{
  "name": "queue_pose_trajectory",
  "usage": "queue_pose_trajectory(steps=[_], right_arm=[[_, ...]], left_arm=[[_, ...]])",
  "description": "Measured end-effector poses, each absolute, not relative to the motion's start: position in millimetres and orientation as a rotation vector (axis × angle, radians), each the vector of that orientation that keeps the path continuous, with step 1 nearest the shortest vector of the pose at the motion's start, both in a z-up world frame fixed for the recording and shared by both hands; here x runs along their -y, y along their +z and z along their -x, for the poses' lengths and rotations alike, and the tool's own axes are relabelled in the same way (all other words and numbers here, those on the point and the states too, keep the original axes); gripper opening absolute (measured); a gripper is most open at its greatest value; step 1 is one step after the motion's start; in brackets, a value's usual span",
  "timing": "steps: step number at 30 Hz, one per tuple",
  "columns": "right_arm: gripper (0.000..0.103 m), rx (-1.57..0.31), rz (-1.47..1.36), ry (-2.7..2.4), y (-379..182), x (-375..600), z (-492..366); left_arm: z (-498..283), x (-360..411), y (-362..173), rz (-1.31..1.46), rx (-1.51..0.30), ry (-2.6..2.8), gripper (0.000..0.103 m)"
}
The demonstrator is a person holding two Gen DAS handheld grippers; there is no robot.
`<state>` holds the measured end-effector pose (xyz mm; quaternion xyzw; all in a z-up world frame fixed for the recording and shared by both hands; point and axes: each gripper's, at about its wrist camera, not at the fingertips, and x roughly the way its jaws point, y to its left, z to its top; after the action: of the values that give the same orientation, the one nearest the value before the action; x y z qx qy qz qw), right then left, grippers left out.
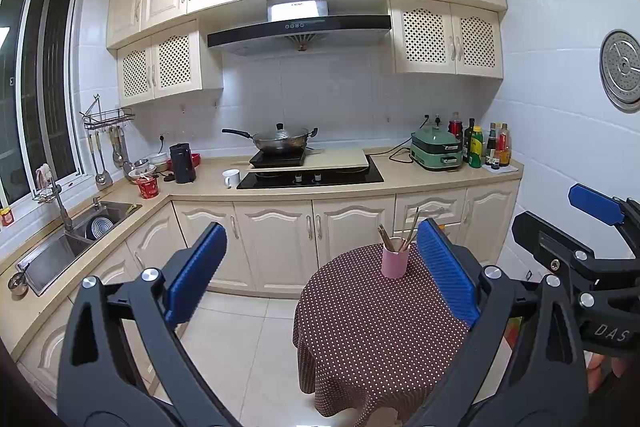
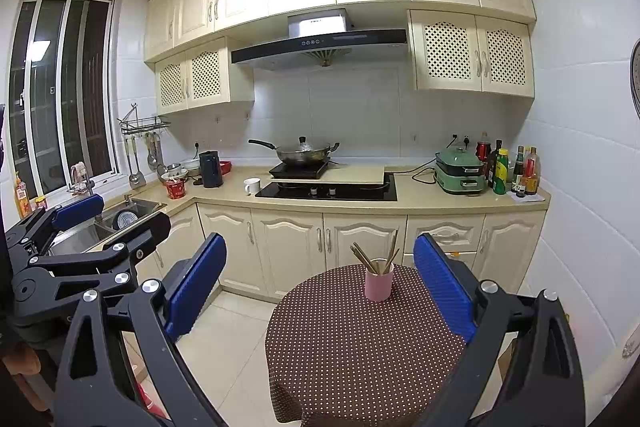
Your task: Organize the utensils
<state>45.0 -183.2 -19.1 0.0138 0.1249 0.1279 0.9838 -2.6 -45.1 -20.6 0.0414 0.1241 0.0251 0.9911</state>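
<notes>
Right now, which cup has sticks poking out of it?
The pink cup on the dotted round table holds the chopsticks. The white mug by the stove and the red cup near the sink sit on the counter.

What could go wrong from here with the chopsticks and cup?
1. The pink cup is tall, narrow and stands free on the dotted tablecloth; pulling the chopsticks sideways may tip it.
2. The chopsticks lean apart in different directions, so one pinch may catch only some.
3. Both the left hand-held gripper and right hand-held gripper are open and close together; they may collide reaching in.
</notes>
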Motion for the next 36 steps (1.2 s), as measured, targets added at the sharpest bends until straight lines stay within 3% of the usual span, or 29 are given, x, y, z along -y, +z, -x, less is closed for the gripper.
queue_pose_trajectory(steps=[36], right_arm=[[0.091, -0.270, -0.041, 0.247, -22.0, 176.5, -53.0]], left_arm=[[-10.6, 29.5, -24.6, -0.086, -0.263, 0.044, 0.094]])
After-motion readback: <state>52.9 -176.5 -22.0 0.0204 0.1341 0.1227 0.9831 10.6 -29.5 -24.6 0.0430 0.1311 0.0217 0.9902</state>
